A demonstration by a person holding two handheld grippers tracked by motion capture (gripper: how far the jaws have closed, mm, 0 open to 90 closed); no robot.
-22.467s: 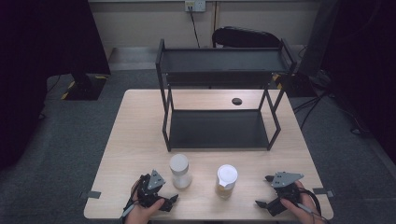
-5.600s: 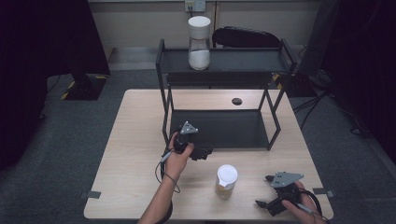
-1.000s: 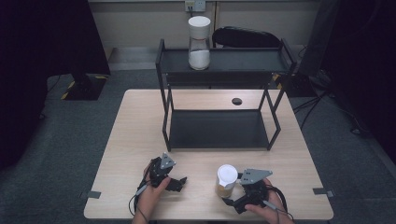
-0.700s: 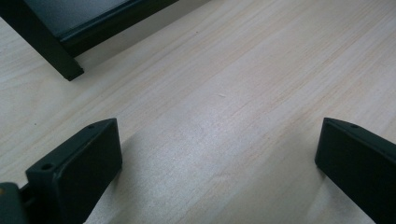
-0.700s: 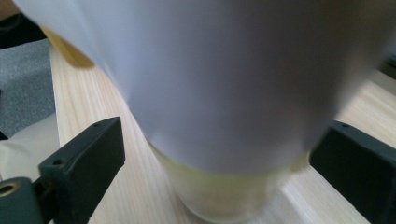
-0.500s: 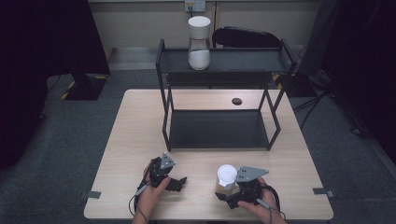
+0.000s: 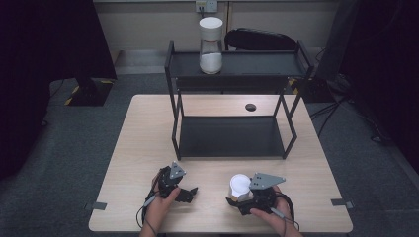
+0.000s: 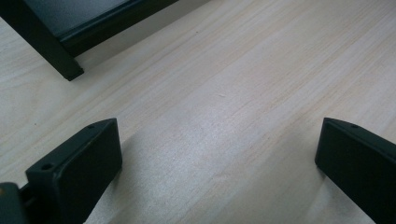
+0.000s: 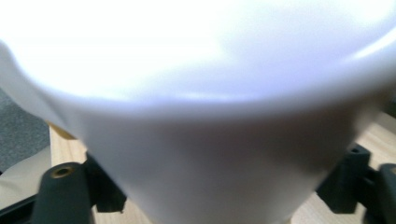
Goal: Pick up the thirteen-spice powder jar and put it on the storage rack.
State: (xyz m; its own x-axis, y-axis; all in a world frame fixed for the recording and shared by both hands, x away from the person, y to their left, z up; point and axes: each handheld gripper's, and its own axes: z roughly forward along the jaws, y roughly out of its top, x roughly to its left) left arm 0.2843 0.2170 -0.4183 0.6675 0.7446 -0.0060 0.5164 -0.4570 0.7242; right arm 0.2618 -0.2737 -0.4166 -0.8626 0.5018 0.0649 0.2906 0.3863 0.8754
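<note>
At the near edge of the wooden table (image 7: 148,128), the right gripper (image 7: 236,200) has just been closing its jaws around a white-lidded jar (image 7: 240,185), which stands upright between them and looms close in the right gripper view; whether the pads already press on it cannot be told. The left gripper (image 7: 190,192) rests nearby, jaws wide apart over bare wood. A second white-lidded jar (image 7: 211,45) stands on the top shelf of the black rack (image 7: 232,136).
</note>
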